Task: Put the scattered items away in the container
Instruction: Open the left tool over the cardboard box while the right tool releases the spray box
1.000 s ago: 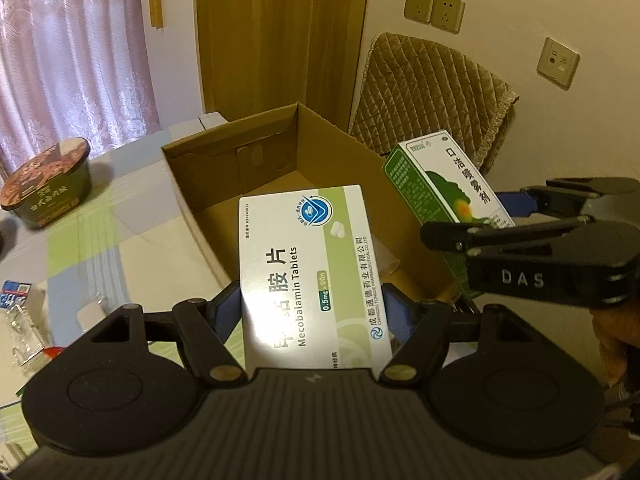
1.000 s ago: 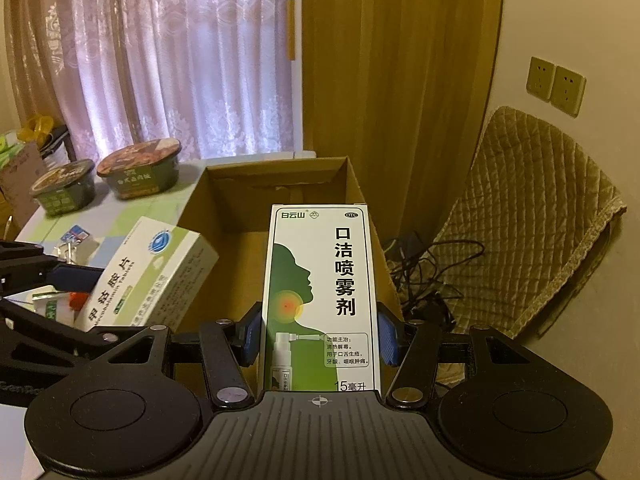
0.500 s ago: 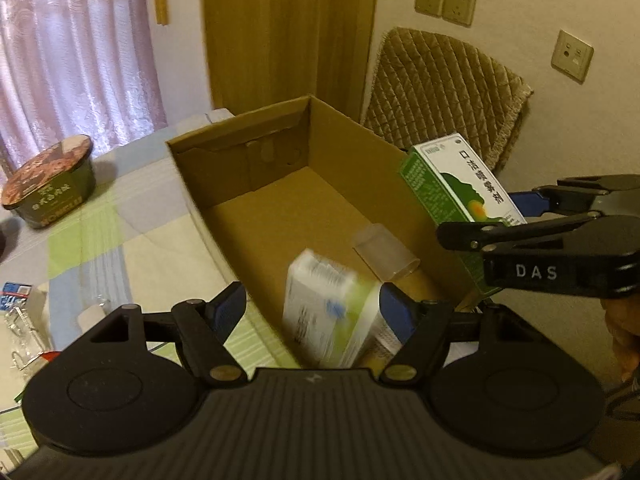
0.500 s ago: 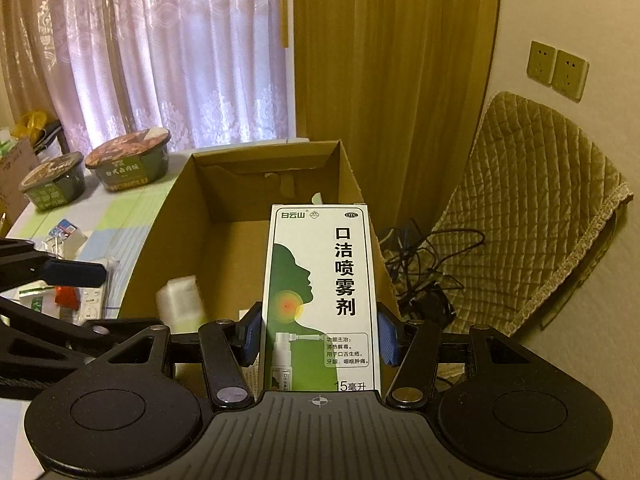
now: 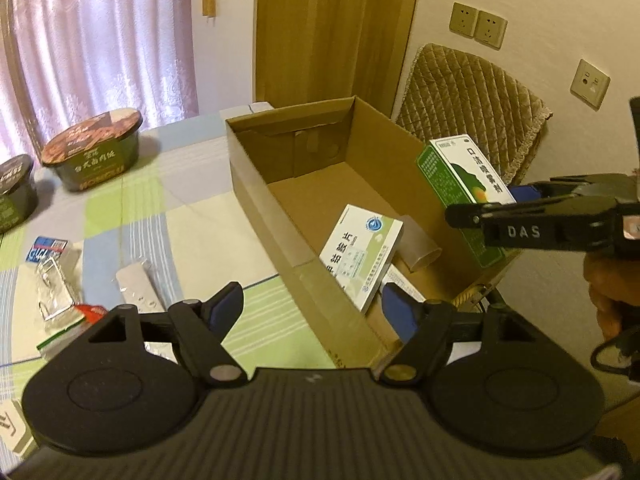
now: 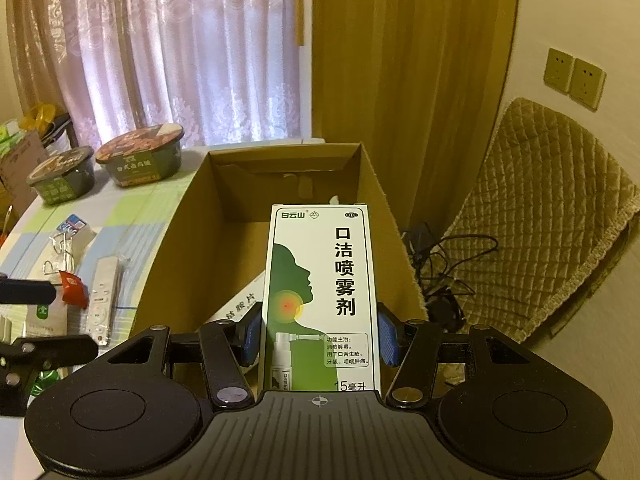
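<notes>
The open cardboard box (image 5: 256, 184) (image 6: 176, 248) stands on the checked tablecloth. Inside it a white-and-green tablet box (image 5: 360, 254) (image 6: 240, 308) lies tilted beside a clear plastic cup (image 5: 418, 242). My left gripper (image 5: 312, 308) is open and empty, hovering over the carton's near left wall. My right gripper (image 6: 318, 338) (image 5: 516, 200) is shut on the green-and-white spray box (image 6: 320, 296) (image 5: 460, 176), held upright over the carton's right side.
On the cloth left of the carton lie a white remote (image 5: 138, 286) (image 6: 102, 292), foil packets (image 5: 50, 286), a red sachet (image 6: 72, 288) and two noodle bowls (image 5: 94, 156) (image 6: 60, 176). A quilted chair (image 5: 472, 108) and cables (image 6: 444, 264) are beyond the table's right edge.
My left gripper opened and dropped the tablet box, which fell into the carton and now lies there. The left gripper has pulled back and left. The right gripper keeps holding the spray box.
</notes>
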{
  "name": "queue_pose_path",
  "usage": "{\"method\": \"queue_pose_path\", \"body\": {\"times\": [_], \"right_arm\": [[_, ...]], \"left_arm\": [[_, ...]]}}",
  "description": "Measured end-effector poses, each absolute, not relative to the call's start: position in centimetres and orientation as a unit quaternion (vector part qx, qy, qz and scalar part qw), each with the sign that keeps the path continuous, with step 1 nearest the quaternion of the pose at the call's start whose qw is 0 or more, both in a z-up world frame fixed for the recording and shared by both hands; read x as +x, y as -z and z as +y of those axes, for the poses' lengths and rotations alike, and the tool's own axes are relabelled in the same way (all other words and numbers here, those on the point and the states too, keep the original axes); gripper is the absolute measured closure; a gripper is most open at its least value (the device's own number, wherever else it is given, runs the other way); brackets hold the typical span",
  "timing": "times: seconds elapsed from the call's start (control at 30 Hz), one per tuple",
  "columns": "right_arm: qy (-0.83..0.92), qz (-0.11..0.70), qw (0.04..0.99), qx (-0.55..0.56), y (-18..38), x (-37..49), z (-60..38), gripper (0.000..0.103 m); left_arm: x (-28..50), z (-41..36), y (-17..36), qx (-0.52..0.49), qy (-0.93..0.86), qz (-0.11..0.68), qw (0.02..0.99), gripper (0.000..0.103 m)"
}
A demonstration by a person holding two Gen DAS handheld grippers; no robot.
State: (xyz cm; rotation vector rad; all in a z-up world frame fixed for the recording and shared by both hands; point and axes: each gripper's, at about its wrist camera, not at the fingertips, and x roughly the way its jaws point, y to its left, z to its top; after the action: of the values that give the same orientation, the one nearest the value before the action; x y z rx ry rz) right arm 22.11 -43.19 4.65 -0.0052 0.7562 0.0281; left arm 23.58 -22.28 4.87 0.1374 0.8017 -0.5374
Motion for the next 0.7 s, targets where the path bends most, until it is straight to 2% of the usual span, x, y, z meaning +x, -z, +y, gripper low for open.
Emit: {"method": "queue_pose_path", "body": {"times": [0.7], "right_arm": [[-0.035, 0.369, 0.928, -0.026, -4.9, 23.1, -40.2, 0.045]], "left_arm": [[22.2, -17.6, -4.6, 0.058, 0.225, 0.4, 0.887, 0.031]]}}
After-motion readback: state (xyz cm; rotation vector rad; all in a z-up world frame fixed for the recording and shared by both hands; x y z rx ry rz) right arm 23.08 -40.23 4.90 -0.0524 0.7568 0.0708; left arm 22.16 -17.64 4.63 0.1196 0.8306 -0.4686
